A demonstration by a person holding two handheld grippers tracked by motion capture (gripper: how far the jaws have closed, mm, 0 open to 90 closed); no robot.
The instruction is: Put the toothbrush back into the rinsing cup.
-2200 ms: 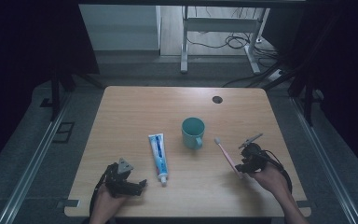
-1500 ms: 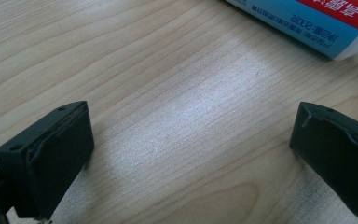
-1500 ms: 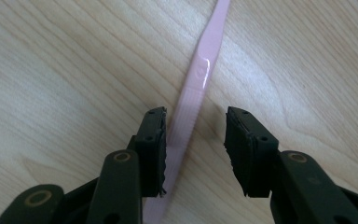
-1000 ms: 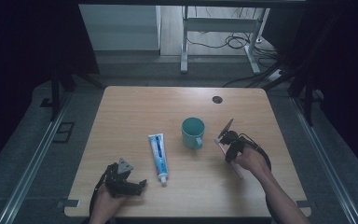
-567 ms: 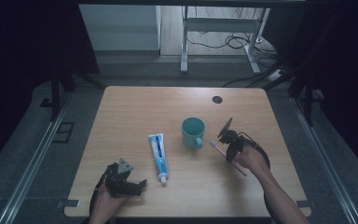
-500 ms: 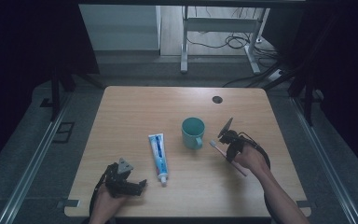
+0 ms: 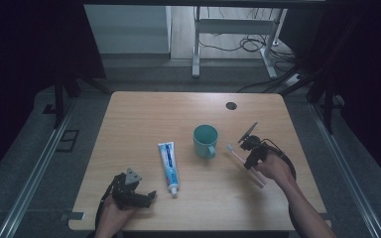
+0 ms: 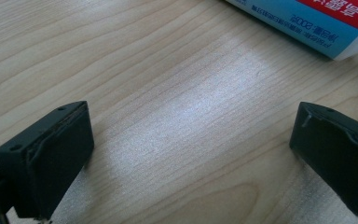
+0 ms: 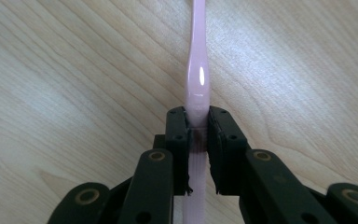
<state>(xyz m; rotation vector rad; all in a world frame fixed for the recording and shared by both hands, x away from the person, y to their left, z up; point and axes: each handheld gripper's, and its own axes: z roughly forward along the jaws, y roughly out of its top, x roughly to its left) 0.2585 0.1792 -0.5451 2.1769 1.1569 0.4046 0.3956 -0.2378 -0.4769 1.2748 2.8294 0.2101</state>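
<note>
High view, right tongs [image 7: 248, 157] gripping pink toothbrush [image 7: 239, 158] low over table [image 7: 144, 114], right of teal mug [image 7: 205, 141], left tongs [image 7: 151, 194] near toothpaste tube [image 7: 168, 161], left gripper view, jaws wide apart over bare wood, right gripper view, jaws just closed, clamping toothbrush handle [image 9: 197, 93].

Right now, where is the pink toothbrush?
The pink toothbrush lies right of the teal cup in the high view, clamped between the jaws of the right gripper.

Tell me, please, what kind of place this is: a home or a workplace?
Probably a lab or workshop set up for recording, not a home: a bare wooden table stands between floor rails, with loose cables behind, and a gripper in hand.
</note>
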